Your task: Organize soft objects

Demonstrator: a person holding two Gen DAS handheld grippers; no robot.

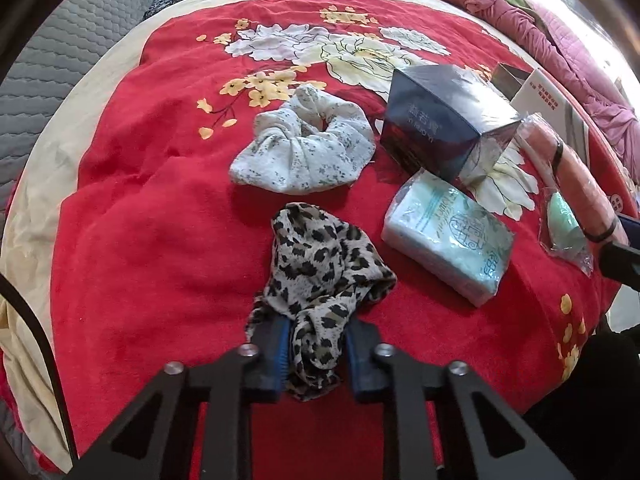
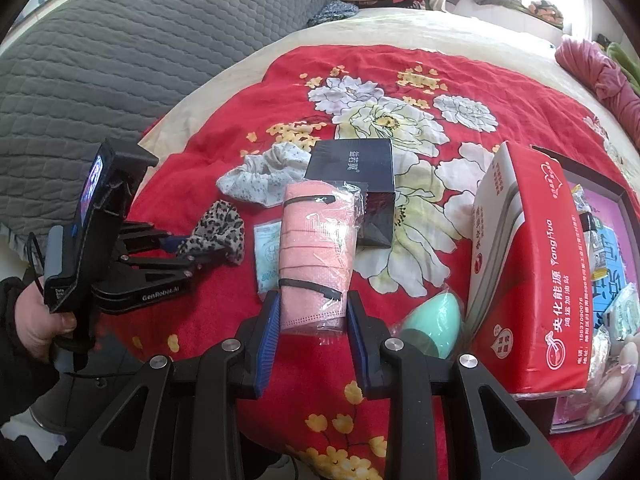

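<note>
My left gripper [image 1: 316, 344] is shut on a leopard-print scrunchie [image 1: 320, 272], which lies on the red floral blanket [image 1: 160, 240]; the scrunchie also shows in the right wrist view [image 2: 218, 228]. A white floral scrunchie [image 1: 304, 148] lies just beyond it. My right gripper [image 2: 313, 320] is shut on a wrapped pack of pink face masks [image 2: 314, 256], also seen in the left wrist view [image 1: 572, 168]. A mint green makeup sponge [image 2: 430, 332] lies right of the pack.
A dark blue box [image 1: 444, 120] and a light blue tissue packet [image 1: 448, 236] lie right of the scrunchies. A red and white tissue box [image 2: 528, 264] stands at the right beside an open tray of small items [image 2: 608, 248]. A grey quilted cover [image 2: 120, 60] is at the left.
</note>
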